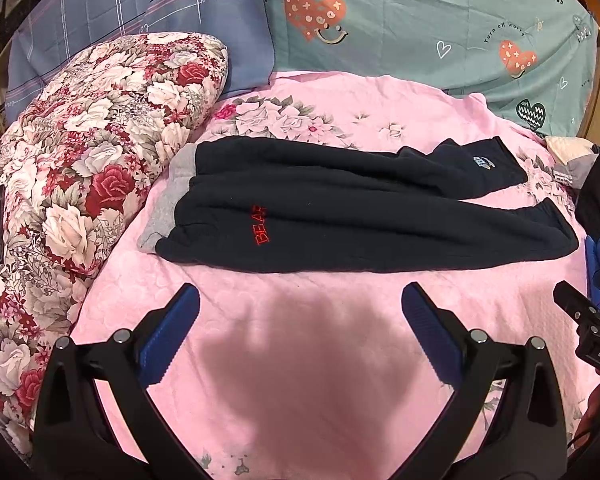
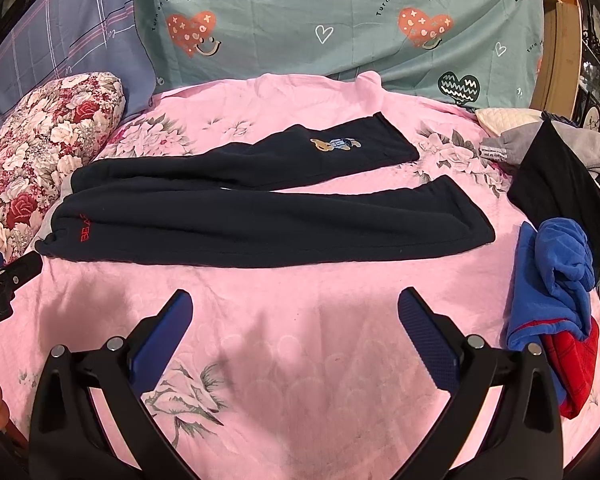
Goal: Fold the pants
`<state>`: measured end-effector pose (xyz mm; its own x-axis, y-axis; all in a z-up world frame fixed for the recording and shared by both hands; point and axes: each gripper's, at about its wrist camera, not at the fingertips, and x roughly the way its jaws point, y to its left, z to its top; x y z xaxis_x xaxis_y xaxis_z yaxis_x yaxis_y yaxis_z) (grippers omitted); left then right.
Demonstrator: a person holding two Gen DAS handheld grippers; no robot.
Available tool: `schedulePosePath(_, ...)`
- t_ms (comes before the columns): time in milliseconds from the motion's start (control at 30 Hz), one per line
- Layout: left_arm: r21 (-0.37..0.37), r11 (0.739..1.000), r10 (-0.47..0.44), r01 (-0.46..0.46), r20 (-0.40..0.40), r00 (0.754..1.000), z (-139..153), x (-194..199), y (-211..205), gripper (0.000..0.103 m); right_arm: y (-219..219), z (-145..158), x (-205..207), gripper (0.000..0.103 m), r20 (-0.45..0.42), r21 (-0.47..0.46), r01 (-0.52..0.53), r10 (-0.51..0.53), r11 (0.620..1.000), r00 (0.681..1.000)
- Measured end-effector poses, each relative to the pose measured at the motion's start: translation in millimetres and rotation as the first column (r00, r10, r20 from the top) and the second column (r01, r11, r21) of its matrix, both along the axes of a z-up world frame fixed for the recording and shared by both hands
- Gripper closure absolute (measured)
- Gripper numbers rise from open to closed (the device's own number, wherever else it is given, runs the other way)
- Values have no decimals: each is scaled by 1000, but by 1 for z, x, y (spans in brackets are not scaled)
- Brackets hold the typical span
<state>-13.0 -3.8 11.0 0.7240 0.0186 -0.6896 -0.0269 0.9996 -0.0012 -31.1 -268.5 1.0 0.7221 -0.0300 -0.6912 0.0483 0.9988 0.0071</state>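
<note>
We count one pair of dark pants (image 2: 260, 224) with two legs, one floral quilt (image 1: 80, 184) and two tools, left (image 1: 300, 304) and right (image 2: 296, 308). We also count one blue-and-red garment (image 2: 556, 304) and two hanging sheets: one plaid (image 1: 140, 4), one heart-printed (image 2: 340, 20).

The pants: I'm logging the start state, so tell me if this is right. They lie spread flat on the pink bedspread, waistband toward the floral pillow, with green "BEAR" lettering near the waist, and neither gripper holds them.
Wrong in one respect: the "BEAR" lettering is red, not green, as the left wrist view shows. The rest stands: the pants lie flat on the pink bedspread, waistband toward the floral pillow, and both the left gripper and right gripper are open and empty.
</note>
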Motion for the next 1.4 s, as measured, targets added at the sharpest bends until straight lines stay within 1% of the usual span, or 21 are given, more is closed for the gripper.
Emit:
schedulePosePath(700,2,1000,4,-4,-18,1000,-6,12,1,2,-2,-4,12,1,-13,6,8,-8,1000,1000)
schedulePosePath(1400,-3,1000,8,-8,-18,1000,-5,6,4,2,-1,-6,10,1,-13,4,6,-6,1000,1000)
